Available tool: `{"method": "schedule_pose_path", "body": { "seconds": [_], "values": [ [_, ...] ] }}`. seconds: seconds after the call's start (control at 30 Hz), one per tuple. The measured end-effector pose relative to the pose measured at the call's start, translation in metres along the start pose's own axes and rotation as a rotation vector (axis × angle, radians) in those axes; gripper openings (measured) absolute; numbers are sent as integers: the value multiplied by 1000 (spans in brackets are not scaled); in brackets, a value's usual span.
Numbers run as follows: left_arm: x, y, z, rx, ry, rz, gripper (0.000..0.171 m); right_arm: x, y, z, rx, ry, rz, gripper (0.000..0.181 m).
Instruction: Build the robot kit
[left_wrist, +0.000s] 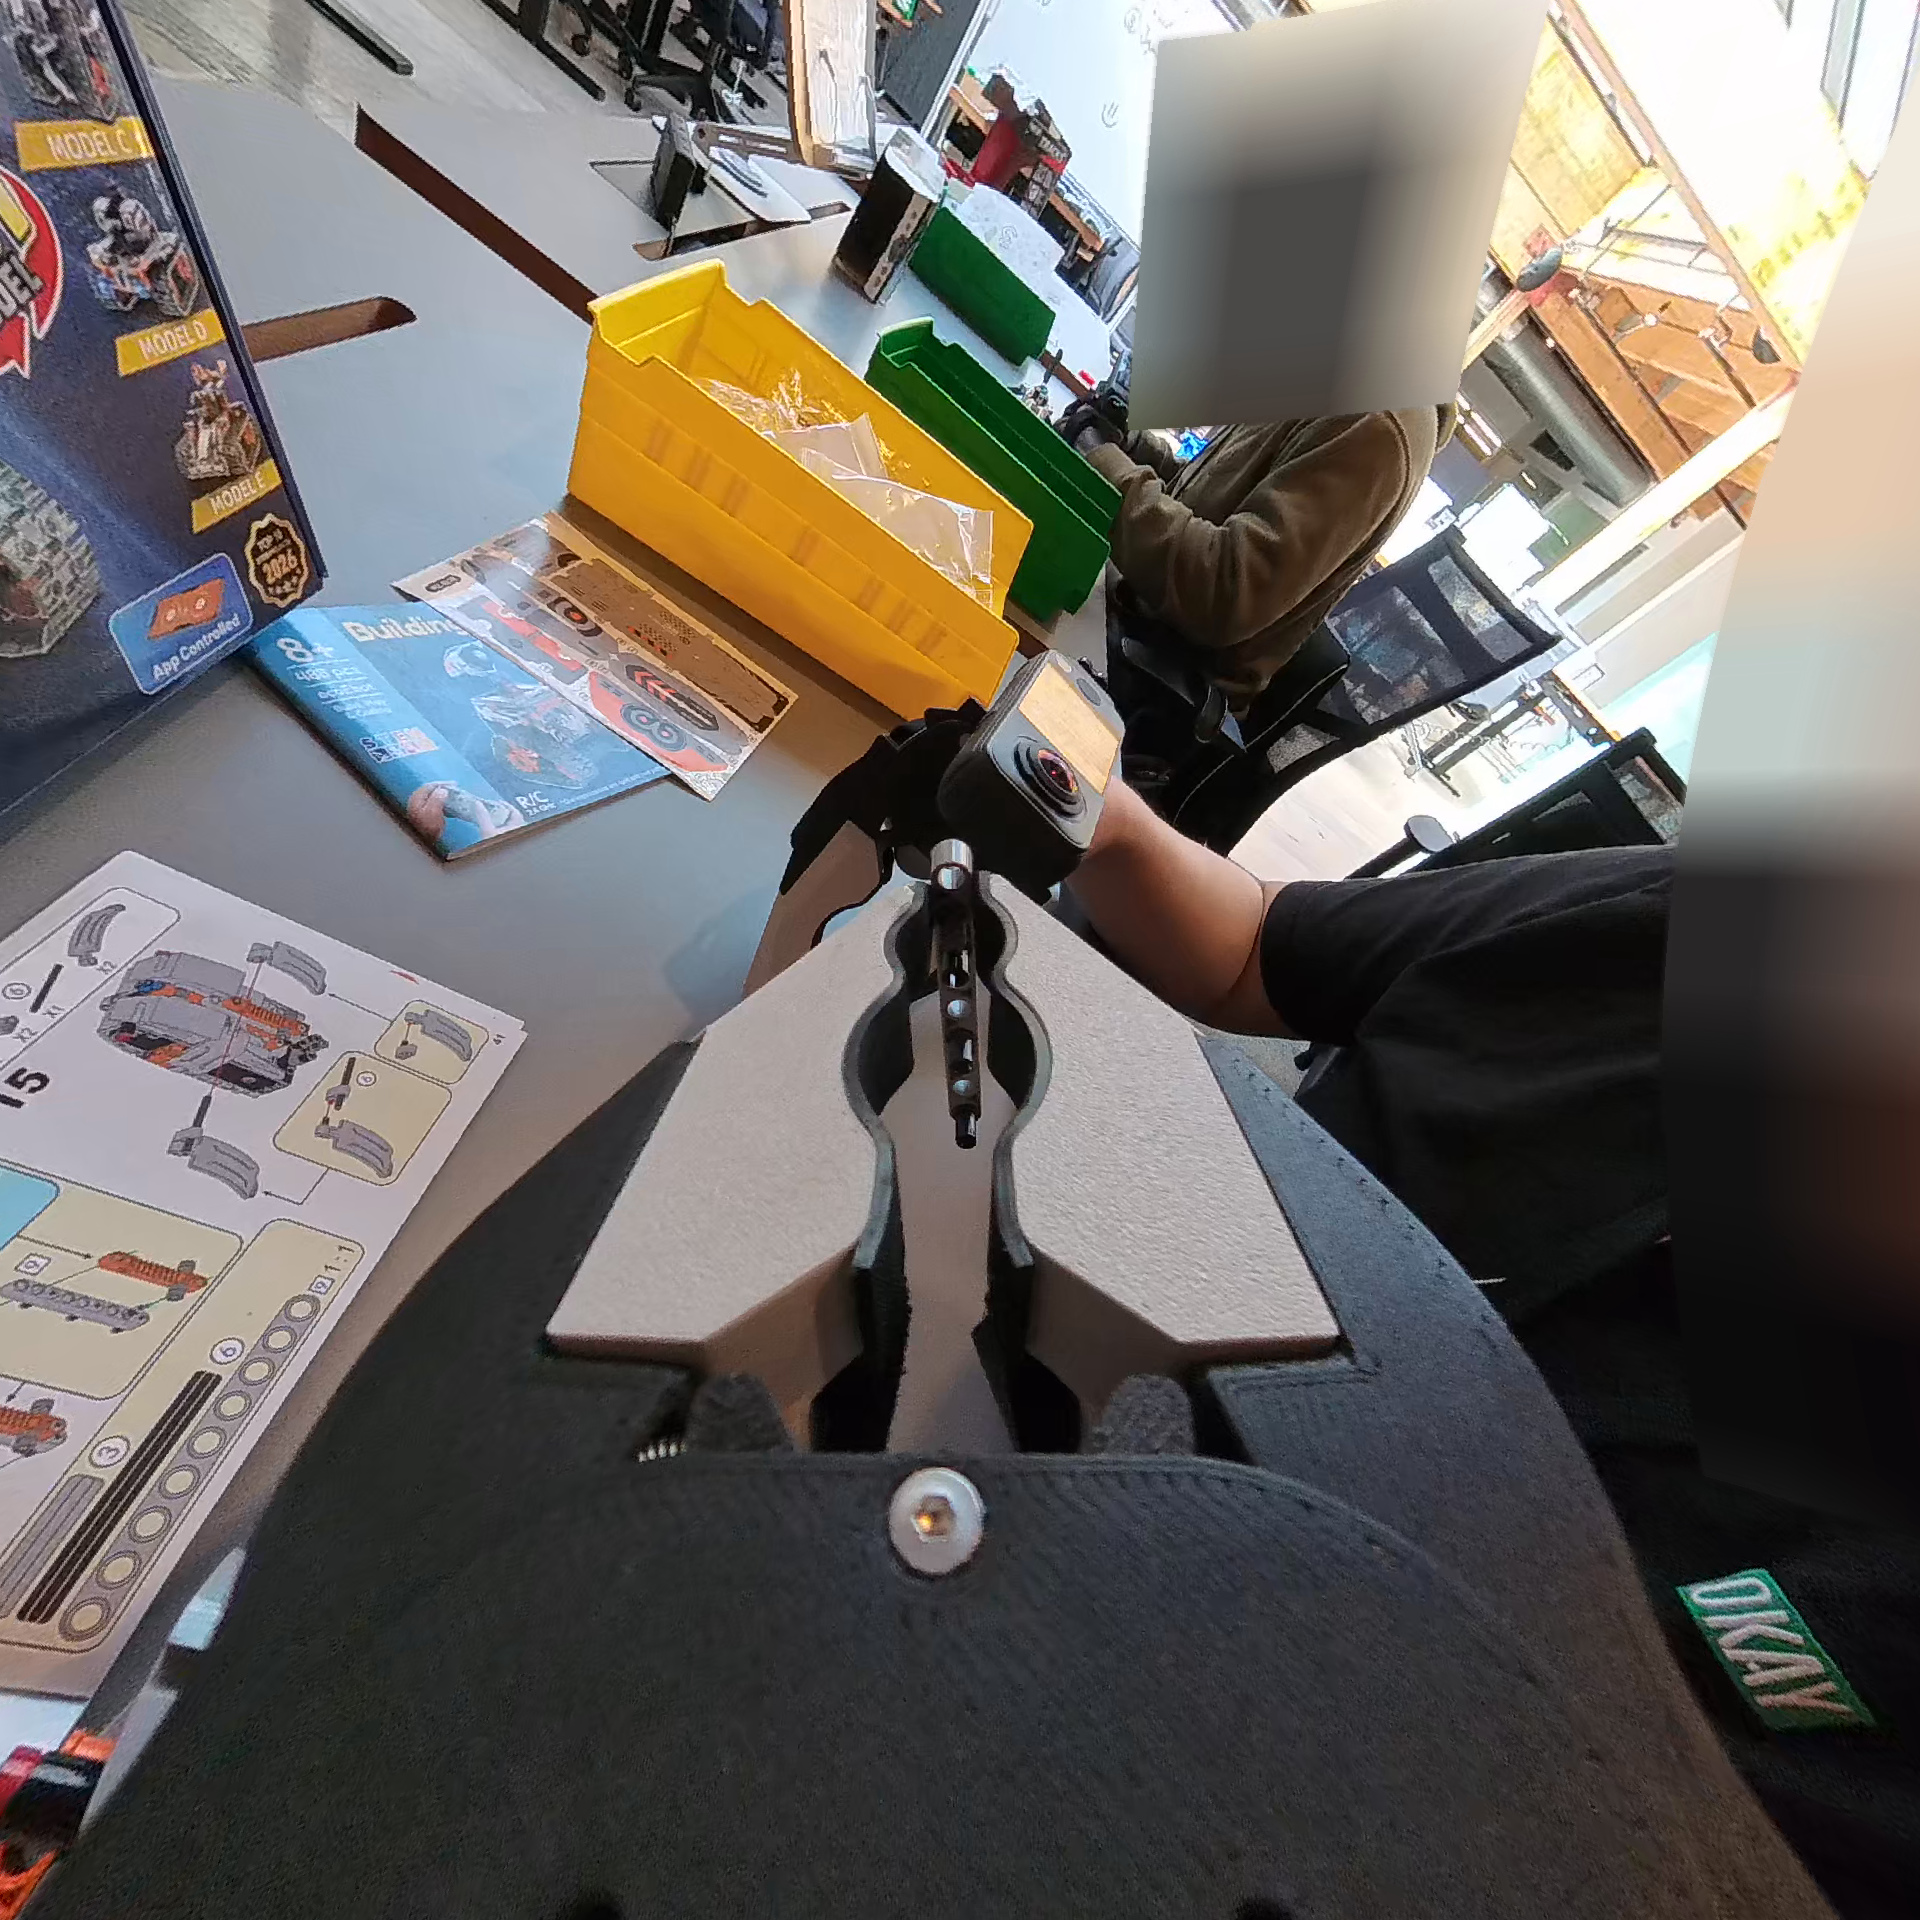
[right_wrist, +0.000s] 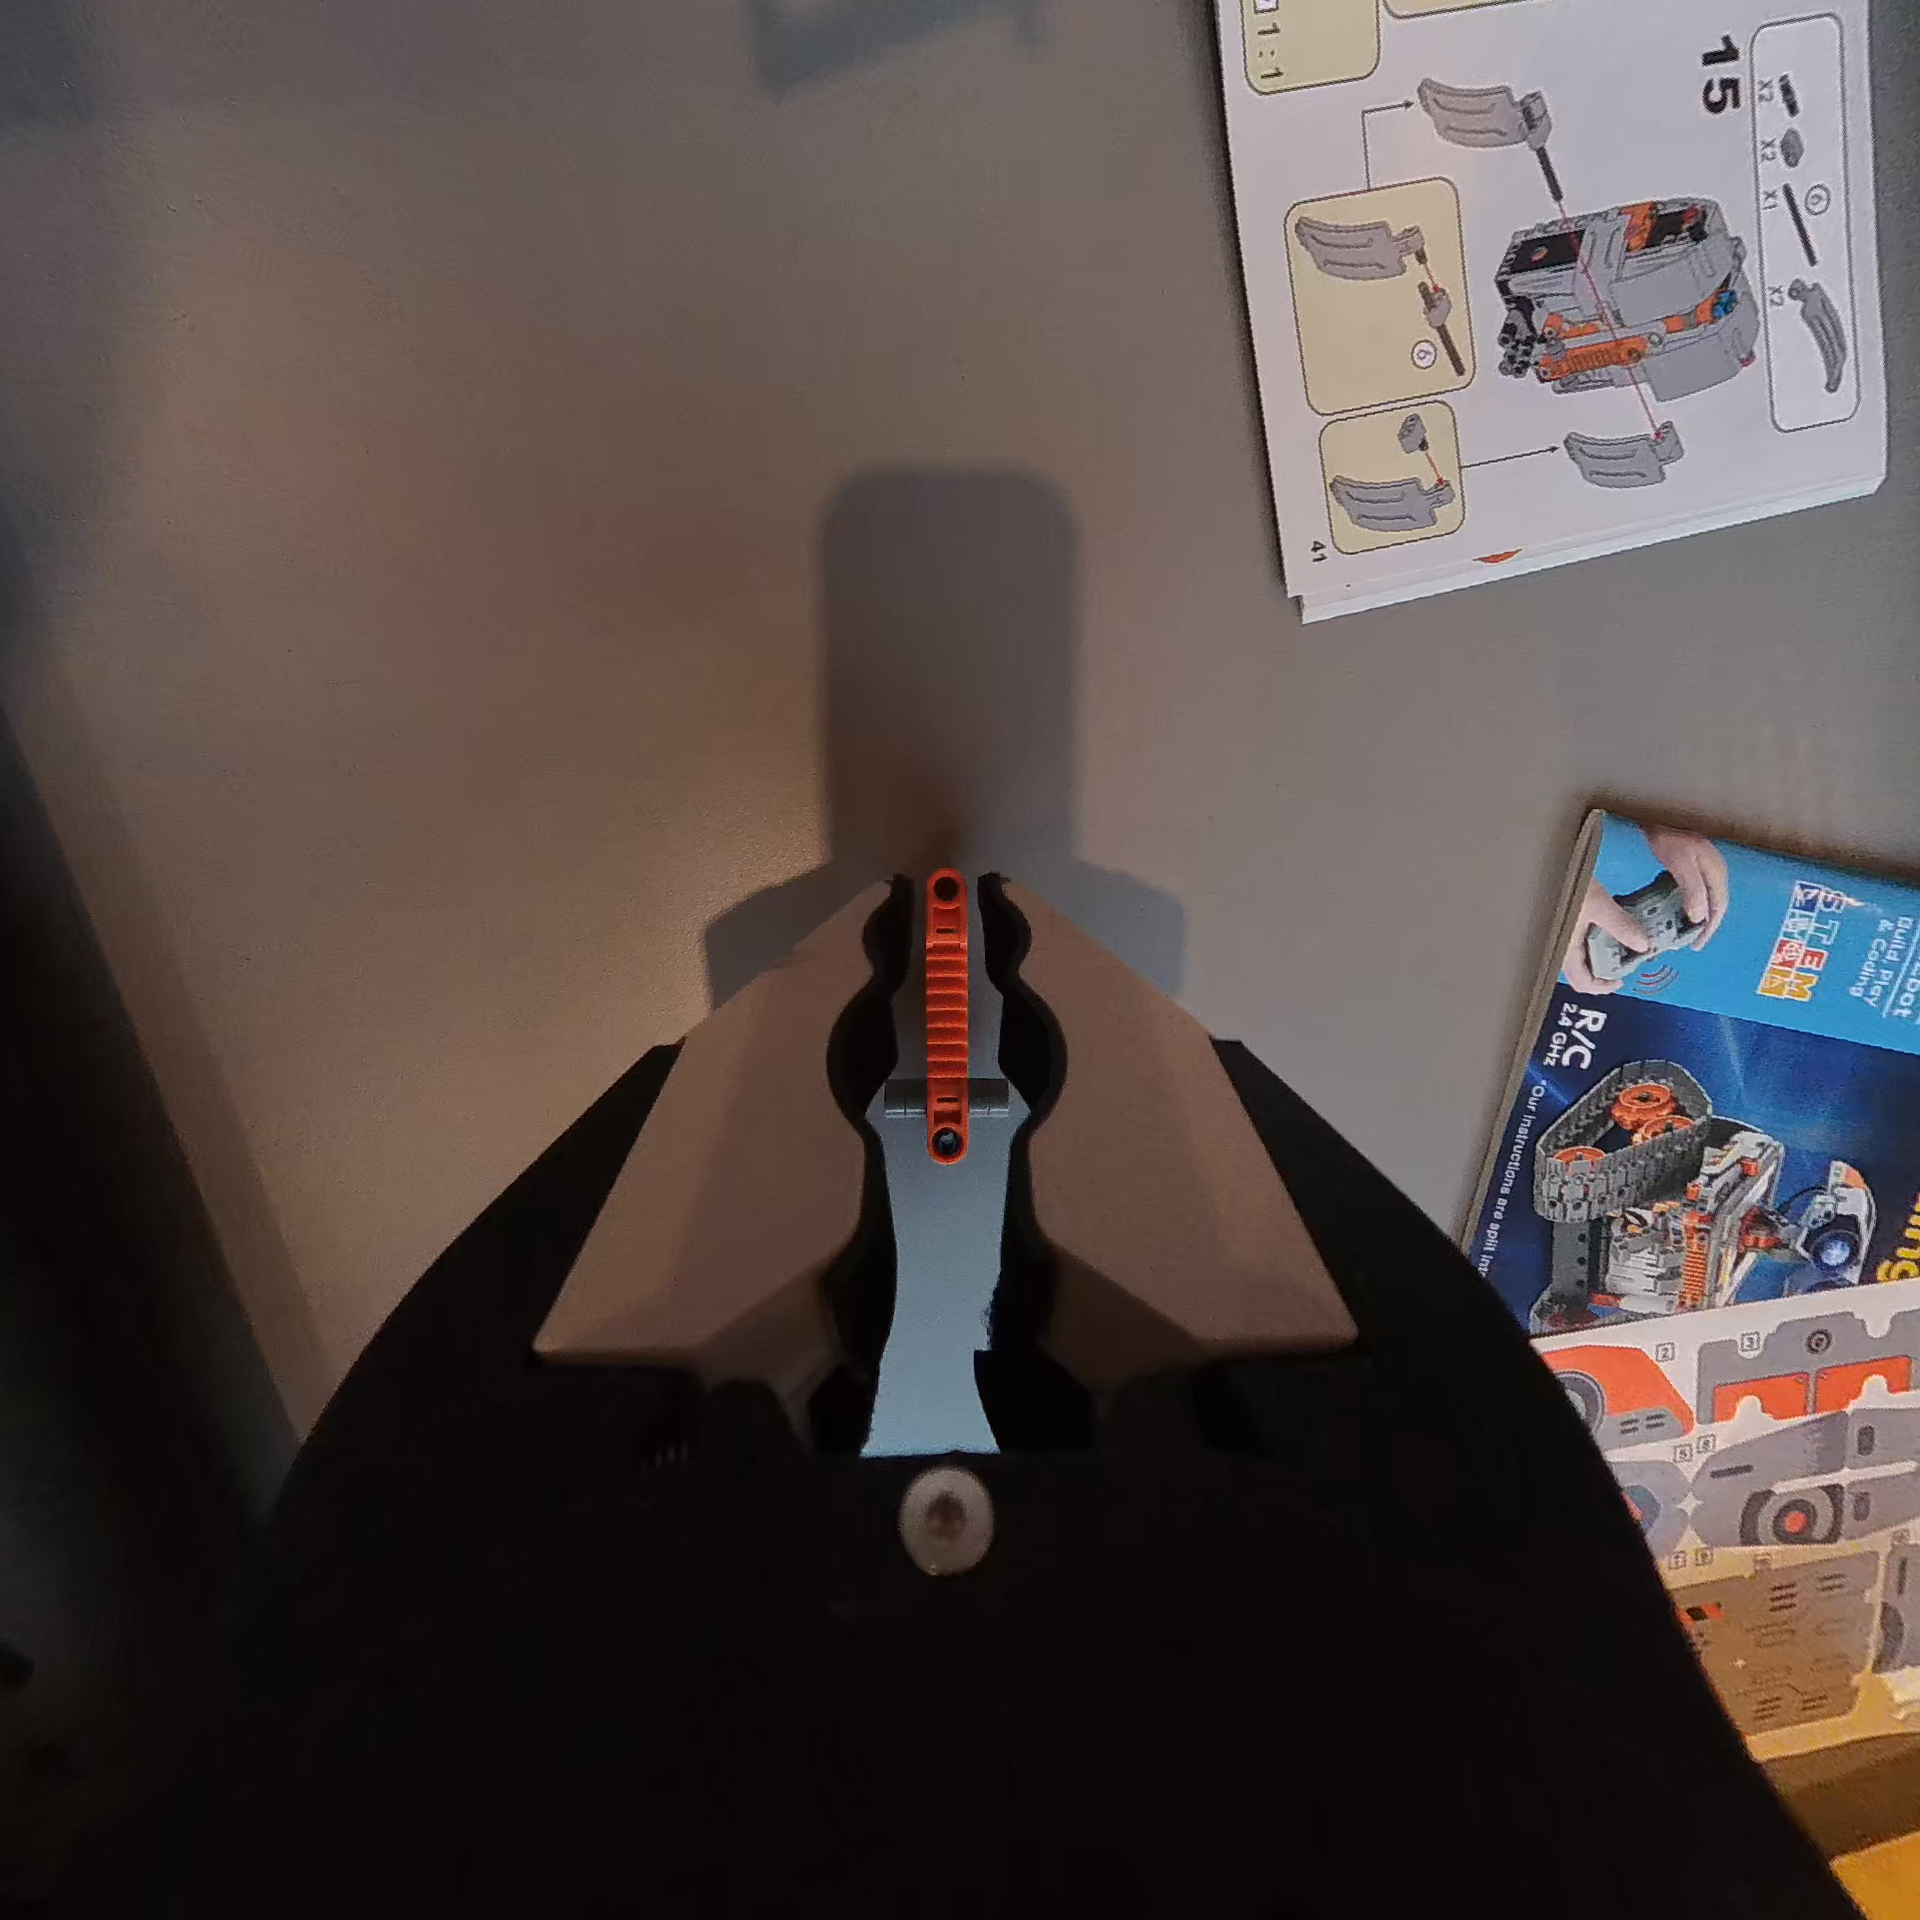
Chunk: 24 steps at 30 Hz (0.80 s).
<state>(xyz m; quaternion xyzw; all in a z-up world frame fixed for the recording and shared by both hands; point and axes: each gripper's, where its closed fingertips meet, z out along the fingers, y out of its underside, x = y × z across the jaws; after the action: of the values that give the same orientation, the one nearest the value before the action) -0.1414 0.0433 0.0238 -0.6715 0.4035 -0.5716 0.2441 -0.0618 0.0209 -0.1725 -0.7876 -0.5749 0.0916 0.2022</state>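
The left gripper (left_wrist: 951, 914) has its jaws closed on a thin black beam with holes (left_wrist: 956, 1023), held up above the grey tabletop (left_wrist: 499, 416) near the open instruction page (left_wrist: 197, 1174). The right gripper (right_wrist: 945, 883) has its jaws squeezed tight on an orange toothed bar (right_wrist: 945, 1003) with a small grey piece (right_wrist: 902, 1101) across it, over bare tabletop. Both parts are thin, so I think a loose squeeze or a bump could make 1 twist or drop.
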Motion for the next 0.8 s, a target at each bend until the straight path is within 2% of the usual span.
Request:
{"method": "schedule_pose_path", "body": {
  "seconds": [0.23, 0.8],
  "values": [
    [0, 1, 1, -3, -1, 1, 5, 0, 1, 4, -4, -11, 1, 6],
    [0, 0, -2, 10, 3, 3, 5, -5, 5, 2, -16, -48, 30, 6]
  ]
}}
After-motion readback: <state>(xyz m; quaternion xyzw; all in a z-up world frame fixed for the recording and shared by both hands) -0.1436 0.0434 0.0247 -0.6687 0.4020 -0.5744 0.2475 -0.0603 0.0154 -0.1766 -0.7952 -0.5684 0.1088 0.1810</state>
